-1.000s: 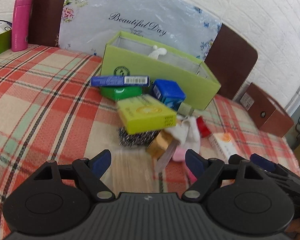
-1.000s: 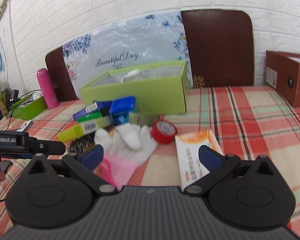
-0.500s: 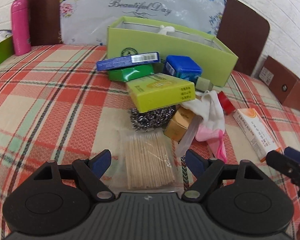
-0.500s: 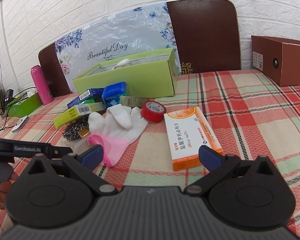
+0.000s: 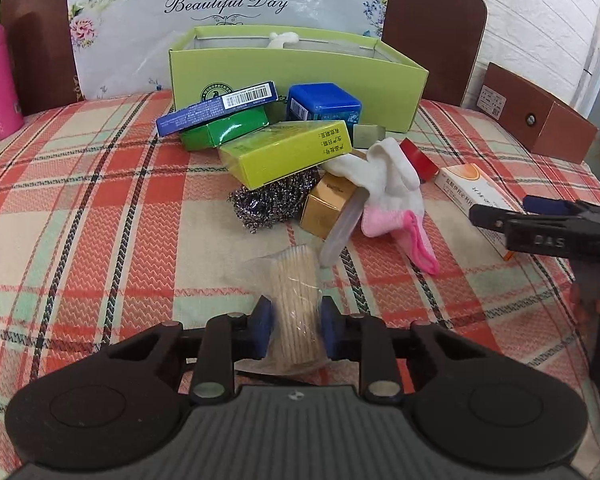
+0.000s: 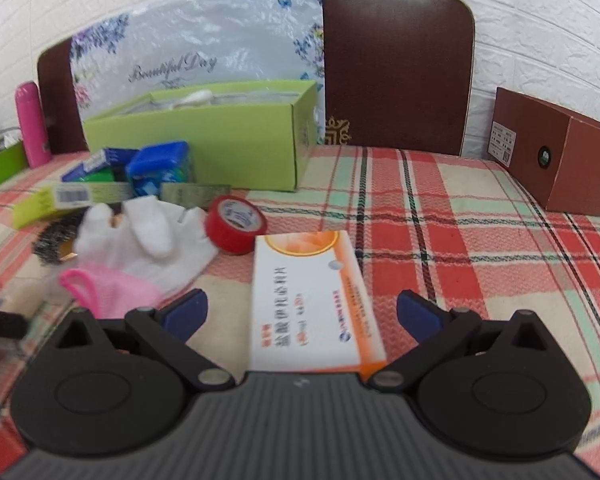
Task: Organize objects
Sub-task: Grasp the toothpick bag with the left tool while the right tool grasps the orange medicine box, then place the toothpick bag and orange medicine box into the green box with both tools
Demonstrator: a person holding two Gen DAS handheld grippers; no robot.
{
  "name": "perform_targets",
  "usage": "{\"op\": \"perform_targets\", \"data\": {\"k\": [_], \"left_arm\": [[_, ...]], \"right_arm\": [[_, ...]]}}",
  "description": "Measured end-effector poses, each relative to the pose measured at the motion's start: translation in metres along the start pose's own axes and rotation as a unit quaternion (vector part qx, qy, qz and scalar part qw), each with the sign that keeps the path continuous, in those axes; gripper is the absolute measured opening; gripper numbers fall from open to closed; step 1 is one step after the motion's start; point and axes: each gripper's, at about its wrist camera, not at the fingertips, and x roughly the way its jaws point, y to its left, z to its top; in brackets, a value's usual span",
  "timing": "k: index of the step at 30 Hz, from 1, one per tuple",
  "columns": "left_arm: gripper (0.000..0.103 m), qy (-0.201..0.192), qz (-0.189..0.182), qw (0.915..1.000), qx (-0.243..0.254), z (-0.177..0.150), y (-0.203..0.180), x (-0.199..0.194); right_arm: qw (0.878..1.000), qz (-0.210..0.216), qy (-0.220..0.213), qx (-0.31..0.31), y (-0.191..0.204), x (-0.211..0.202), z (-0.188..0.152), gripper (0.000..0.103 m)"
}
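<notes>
on the plaid-covered desk (image 5: 80, 208), near the front edge: left claw (image 5: 296, 320) closing on the bag of toothpicks (image 5: 294, 296), blue pads against both sides of the thin plastic, bag resting on the cloth. likely to slip: slick film, loose sticks able to shift inside, grip set at the near end only, so the far end may sag or swing on lifting and knock the clear tube (image 5: 342, 230) or the gold box (image 5: 326, 208) just beyond. too hard a squeeze could snap sticks or split the bag and scatter them.

to the right: right claw (image 6: 302, 314) wide apart and starting to close, straddling the orange and white medicine box (image 6: 312, 300), pads not yet touching it. box lying flat on the cloth, slightly askew to the pads; uneven contact could twist or push it instead of gripping it. red tape roll (image 6: 236, 220) and white glove (image 6: 156, 240) close by, easily nudged. green open box (image 5: 300, 68) waiting behind the pile, the probable destination.
</notes>
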Motion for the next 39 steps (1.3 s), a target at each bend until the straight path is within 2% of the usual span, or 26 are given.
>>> {"op": "perform_targets", "data": {"k": [1,2,6,9,10,13,24,27,29,34,39], "left_arm": [[0.027,0.0,0.001,1.0,0.001,0.0,-0.001,0.0],[0.027,0.0,0.002,1.0,0.003,0.001,-0.002,0.0],[0.027,0.0,-0.001,1.0,0.0,0.003,-0.001,0.003],[0.027,-0.003,-0.004,1.0,-0.004,0.005,-0.002,0.005],[0.028,-0.004,-0.002,1.0,-0.006,0.005,-0.003,0.006],[0.034,-0.008,0.0,1.0,-0.006,0.005,-0.005,0.007],[0.035,-0.01,-0.005,0.9997,-0.02,0.007,-0.002,0.009],[0.032,-0.011,-0.003,0.9997,-0.02,0.007,-0.001,0.009],[0.024,-0.01,-0.003,0.9994,-0.032,0.008,0.004,0.008],[0.021,-0.015,-0.025,0.9973,-0.067,0.013,0.015,-0.001],[0.021,-0.05,-0.055,0.9939,-0.082,0.027,0.02,-0.025]], "right_arm": [[1.0,-0.001,0.011,0.005,-0.002,0.003,-0.001,0.072],[1.0,0.001,0.015,0.012,-0.003,0.002,-0.003,0.066],[0.999,0.006,0.032,0.029,0.001,-0.024,-0.016,0.066],[0.998,0.027,0.042,0.023,0.014,-0.042,-0.028,0.066],[0.999,0.028,0.043,0.012,0.02,-0.047,-0.031,0.069],[0.998,0.042,0.046,-0.009,0.033,-0.05,-0.033,0.088],[0.998,0.037,0.045,-0.004,0.035,-0.041,-0.029,0.088],[0.999,0.034,0.041,-0.002,0.035,-0.039,-0.029,0.084],[0.999,0.03,0.031,-0.004,0.034,-0.039,-0.029,0.066],[0.999,0.041,0.034,0.003,0.03,-0.041,-0.022,0.065],[0.998,0.062,0.006,0.02,0.026,-0.059,-0.006,0.065]]}}
